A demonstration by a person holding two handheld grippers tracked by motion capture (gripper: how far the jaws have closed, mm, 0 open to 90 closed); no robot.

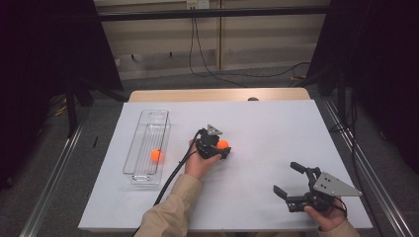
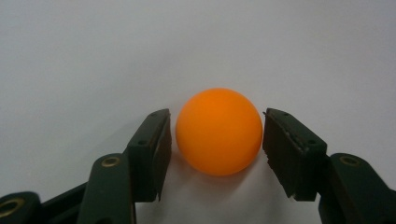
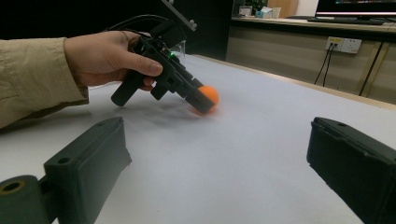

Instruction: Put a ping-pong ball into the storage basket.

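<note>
Right now the step in hand looks like a pickup: the left gripper [image 1: 223, 146] is set down around an orange ball [image 2: 218, 131] on the white table [image 1: 276, 133], its jaws narrowed to either side of the ball. In the left gripper view a thin gap shows between each pad and the ball, so the pads do not appear to press on it yet. Seen from the high view, the ball sits near the middle of the table, at about three o'clock from the holding hand [image 1: 200, 163]. A second orange ball [image 1: 156, 155] already lies in the clear tray [image 1: 132, 148] off at nine o'clock, which suggests this ball is meant to join it. The next move probably calls for closing the last bit squarely on the ball's widest part, gently, since a smooth round ball could squirt out forward, then lifting and carrying it toward the tray. The right gripper [image 1: 285, 179] rests at about five o'clock, jaws wide, holding nothing.
</note>
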